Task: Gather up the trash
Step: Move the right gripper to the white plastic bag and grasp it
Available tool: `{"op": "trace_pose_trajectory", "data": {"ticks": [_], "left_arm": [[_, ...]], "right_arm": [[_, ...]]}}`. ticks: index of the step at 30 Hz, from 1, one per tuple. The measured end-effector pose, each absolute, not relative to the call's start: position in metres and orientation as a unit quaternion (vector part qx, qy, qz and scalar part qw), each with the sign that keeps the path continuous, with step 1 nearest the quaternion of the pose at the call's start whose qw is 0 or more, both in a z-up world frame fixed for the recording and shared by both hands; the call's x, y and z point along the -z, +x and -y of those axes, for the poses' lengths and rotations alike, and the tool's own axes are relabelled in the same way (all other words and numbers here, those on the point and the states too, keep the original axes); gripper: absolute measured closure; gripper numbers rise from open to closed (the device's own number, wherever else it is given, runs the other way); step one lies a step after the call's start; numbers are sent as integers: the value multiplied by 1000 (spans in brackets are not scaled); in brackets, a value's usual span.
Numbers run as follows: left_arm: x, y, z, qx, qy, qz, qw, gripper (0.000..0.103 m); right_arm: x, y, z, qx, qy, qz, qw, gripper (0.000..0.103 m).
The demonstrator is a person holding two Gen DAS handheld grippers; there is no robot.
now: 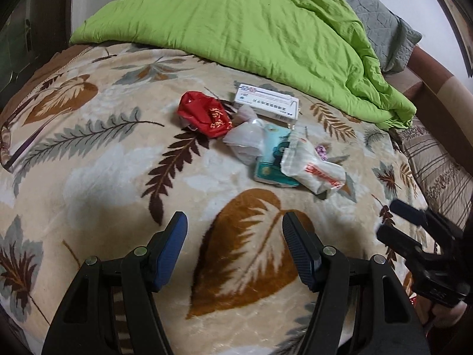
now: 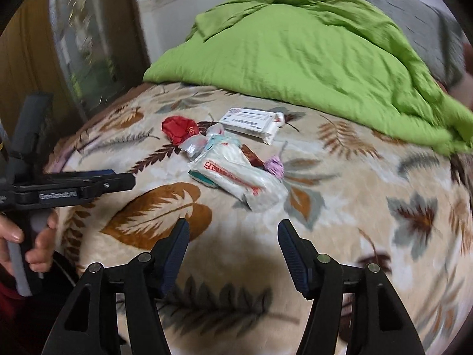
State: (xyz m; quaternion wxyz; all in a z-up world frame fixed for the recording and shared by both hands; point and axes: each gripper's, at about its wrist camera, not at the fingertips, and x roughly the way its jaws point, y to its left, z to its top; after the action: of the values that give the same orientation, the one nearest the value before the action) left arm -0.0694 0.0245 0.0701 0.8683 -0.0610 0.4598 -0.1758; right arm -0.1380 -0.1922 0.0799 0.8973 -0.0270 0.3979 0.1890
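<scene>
A small heap of trash lies on a leaf-patterned blanket (image 1: 103,162). It holds a crumpled red wrapper (image 1: 205,114), a white medicine box (image 1: 266,102), a clear plastic bag (image 1: 246,140), a teal packet (image 1: 270,162), a white wrapper with red print (image 1: 313,168) and a small purple scrap (image 1: 321,151). The same heap shows in the right wrist view: red wrapper (image 2: 179,130), box (image 2: 251,122), white wrapper (image 2: 236,177), purple scrap (image 2: 275,165). My left gripper (image 1: 235,224) is open and empty, short of the heap. My right gripper (image 2: 233,230) is open and empty, also short of it.
A rumpled green duvet (image 1: 251,29) covers the far part of the bed, with a grey pillow (image 1: 381,20) behind it. The bed's edge drops off at the right by a striped cloth (image 1: 437,171). A wooden door (image 2: 23,59) stands at the left.
</scene>
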Motion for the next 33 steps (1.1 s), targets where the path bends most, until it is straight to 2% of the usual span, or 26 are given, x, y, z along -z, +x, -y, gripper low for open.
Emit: {"op": "trace_pose_trajectory", "data": {"ticks": [17,18,19,21,22,23,28,32,33], "left_arm": [[-62,11,-50,180,-38,-474,861,36],[-60,18,-49,179,-37,-475,861,36],[-59,23,-48,180,-36,-475,860,35],[-57,32,-44,185,-34,-477,859,35],[-56,37,-42,186,-32,-476,859,35],[-55,41,-39,187,-28,-475,859,35],[-50,65,-33,180,-37,-475,860,35],[-42,87,-33,166,-78,-482,857,36],[-36,93,-34,164,-92,-489,852,43]], "right_arm": [[-43,-52,137,-227,-172,-406,868,37],[-40,-51,137,-228,-175,-404,868,41],[-38,-50,137,-226,-173,-400,871,52],[-36,-49,141,-221,-152,-404,875,55],[-37,-48,144,-219,-135,-407,876,69],[-39,-48,148,-220,-114,-414,876,75],[-55,-57,175,-206,-12,-407,890,84],[-66,-71,188,-208,61,-396,892,84],[-68,-75,189,-208,71,-392,893,84]]}}
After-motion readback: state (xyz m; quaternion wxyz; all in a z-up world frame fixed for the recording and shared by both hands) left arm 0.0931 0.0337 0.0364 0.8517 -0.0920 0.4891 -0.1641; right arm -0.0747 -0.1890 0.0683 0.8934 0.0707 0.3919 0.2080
